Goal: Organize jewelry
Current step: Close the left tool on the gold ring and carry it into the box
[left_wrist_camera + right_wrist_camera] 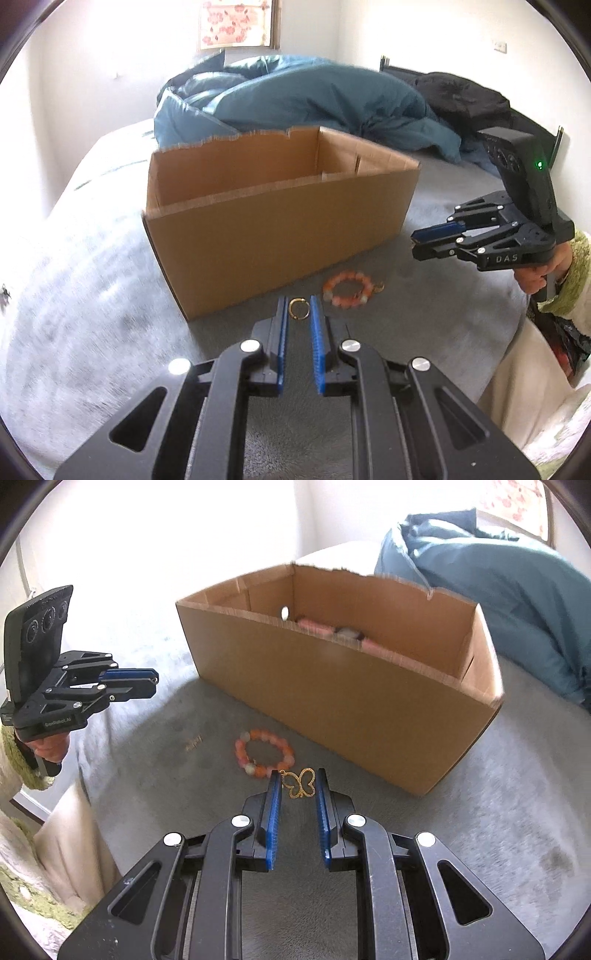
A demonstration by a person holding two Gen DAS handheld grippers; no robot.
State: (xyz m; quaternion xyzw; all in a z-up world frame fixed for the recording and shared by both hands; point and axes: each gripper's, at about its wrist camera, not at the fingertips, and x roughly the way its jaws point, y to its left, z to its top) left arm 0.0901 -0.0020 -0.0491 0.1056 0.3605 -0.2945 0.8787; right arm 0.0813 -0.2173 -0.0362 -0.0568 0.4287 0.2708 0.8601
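Cardboard box [280, 221] stands just behind bead bracelet [347, 290].

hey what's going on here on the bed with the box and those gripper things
A person holds a two-finger gripper in each hand over a grey bedspread, sorting jewelry near an open cardboard box. The left gripper frames a small gold ring between its jaws; the right gripper frames a gold butterfly pendant. Neither pair of pads visibly presses on its piece. An orange beaded bracelet lies on the bedspread beside the box, which already holds some pinkish items.
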